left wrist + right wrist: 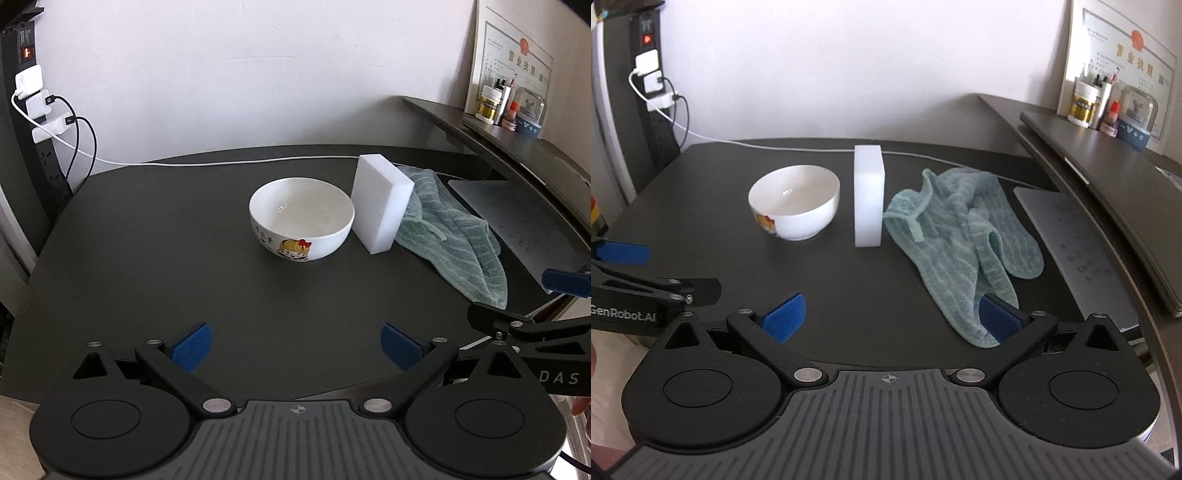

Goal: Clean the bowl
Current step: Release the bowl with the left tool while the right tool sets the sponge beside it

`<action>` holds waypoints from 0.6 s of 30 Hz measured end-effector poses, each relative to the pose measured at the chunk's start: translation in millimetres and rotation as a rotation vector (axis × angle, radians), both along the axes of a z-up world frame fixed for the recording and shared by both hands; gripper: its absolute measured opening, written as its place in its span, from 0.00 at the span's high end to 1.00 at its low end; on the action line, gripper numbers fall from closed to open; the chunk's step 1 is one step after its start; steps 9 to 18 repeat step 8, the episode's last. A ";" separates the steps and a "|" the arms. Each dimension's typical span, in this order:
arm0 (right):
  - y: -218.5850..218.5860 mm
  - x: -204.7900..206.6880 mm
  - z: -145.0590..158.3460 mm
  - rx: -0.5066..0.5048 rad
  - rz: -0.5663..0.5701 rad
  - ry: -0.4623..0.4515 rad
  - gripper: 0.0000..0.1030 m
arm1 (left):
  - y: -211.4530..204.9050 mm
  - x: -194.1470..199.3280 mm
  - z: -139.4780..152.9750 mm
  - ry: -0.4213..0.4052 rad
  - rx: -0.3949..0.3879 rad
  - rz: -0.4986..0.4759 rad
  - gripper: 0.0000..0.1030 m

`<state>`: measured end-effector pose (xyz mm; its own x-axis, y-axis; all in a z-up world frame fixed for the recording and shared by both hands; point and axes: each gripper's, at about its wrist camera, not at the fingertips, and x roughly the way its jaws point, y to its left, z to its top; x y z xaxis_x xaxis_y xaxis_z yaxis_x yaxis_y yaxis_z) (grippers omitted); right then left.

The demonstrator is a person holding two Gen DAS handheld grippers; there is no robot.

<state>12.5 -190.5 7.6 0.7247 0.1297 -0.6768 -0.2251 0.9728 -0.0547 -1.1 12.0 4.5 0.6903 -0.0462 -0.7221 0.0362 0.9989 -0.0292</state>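
Observation:
A white bowl (pixel 301 218) (pixel 795 201) with a cartoon girl printed on its side stands upright and empty on the black table (pixel 184 266) (pixel 849 280). Just right of it a white sponge block (pixel 380 205) (pixel 868 195) stands on its edge. A crumpled green cloth (pixel 454 236) (pixel 960 236) lies right of the sponge. My left gripper (pixel 297 347) is open near the table's front edge, well short of the bowl, holding nothing. My right gripper (pixel 890 315) is open too, its right pad (pixel 999 319) over the cloth's near end.
A white cable (pixel 240 162) runs along the table's back edge to a power strip (pixel 33 110) on the left. A closed laptop (pixel 1108 199) and a grey pad (pixel 1082 254) lie on the right. Small bottles (pixel 496 105) stand on a raised shelf at the back right.

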 end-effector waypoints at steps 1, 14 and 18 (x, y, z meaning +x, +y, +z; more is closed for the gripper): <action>0.1 0.2 -0.7 0.003 0.001 0.003 0.00 | -0.5 0.8 -0.8 0.000 0.008 -0.001 0.04; -1.0 3.1 -5.9 0.011 0.011 0.014 0.00 | 1.1 2.5 -3.4 -0.012 0.009 -0.003 0.04; -1.0 3.1 -5.9 0.011 0.011 0.014 0.00 | 1.1 2.5 -3.4 -0.012 0.009 -0.003 0.04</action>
